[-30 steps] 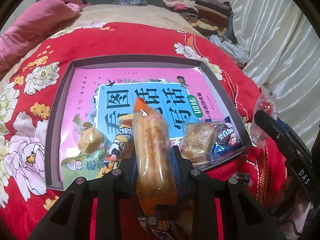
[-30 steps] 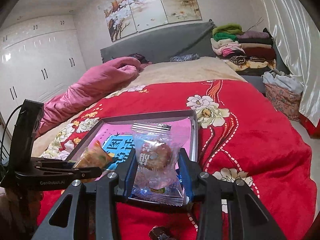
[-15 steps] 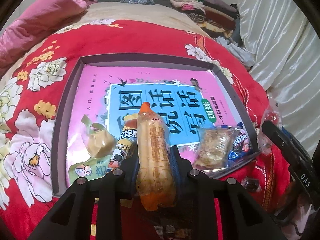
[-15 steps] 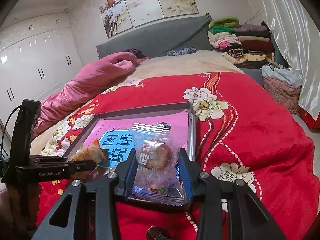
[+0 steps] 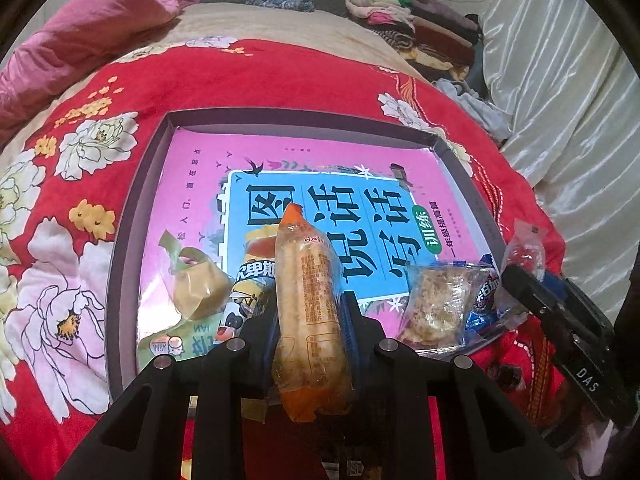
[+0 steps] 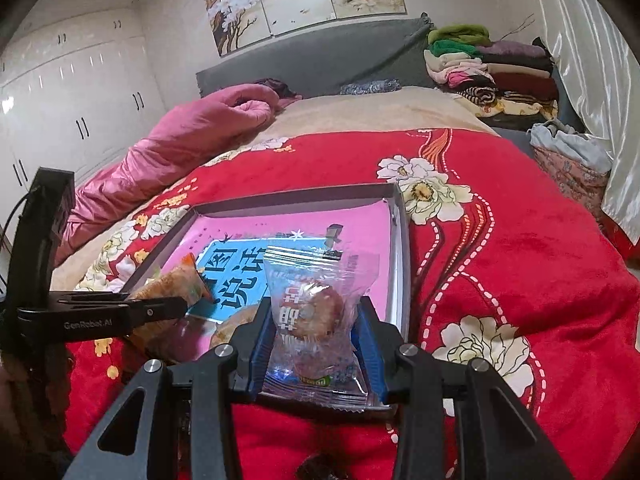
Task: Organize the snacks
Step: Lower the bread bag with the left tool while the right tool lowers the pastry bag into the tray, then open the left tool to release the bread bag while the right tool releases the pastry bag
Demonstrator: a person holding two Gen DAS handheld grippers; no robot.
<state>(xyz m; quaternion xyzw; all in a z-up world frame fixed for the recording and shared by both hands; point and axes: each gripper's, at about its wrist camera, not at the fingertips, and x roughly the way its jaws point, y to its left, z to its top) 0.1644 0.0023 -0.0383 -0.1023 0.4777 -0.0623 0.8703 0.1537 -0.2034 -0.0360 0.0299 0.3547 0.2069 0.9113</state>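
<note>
Several snacks already line the tray's [image 5: 132,248] near edge; we grasp a long orange-wrapped snack [image 5: 310,312] left, clear-wrapped pastry [image 6: 316,316] right, both unplaced.

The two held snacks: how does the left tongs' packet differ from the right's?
The long orange-ended packet is a slim stick-shaped roll; the clear pastry packet is squat, holding one round cake. The first is orange-tinted with fine print, the second transparent with red characters. Both are clamped, poised at the grey tray.
</note>
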